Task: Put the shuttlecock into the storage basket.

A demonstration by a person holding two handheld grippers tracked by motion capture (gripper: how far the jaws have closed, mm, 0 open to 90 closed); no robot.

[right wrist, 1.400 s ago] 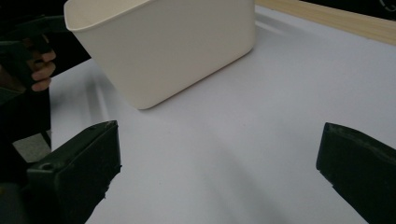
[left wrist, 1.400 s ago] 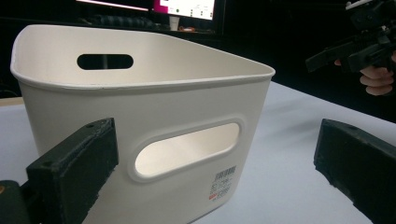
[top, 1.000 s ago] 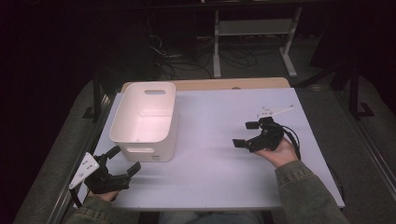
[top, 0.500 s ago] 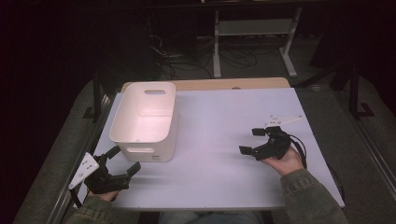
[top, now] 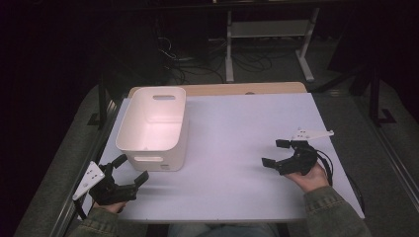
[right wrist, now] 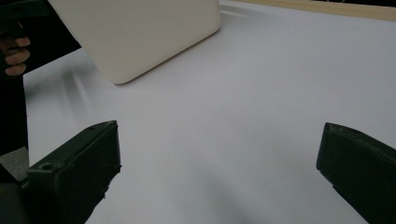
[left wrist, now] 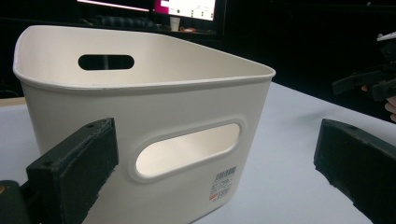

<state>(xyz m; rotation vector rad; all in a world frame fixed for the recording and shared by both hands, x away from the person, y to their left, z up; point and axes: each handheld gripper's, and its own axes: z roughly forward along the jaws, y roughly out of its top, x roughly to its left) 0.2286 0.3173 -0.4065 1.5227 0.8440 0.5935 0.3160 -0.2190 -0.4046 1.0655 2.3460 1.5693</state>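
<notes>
High view – smooth white plastic bin (top: 153, 129), rounded corners; both claws gape empty.

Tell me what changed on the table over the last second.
The right claw drew back toward the person and toward the table's right side, jaws wide open, holding nothing. The left claw kept its place at the near left corner, open, just in front of the white bin, which did not move. Nothing was picked up or let go.
</notes>
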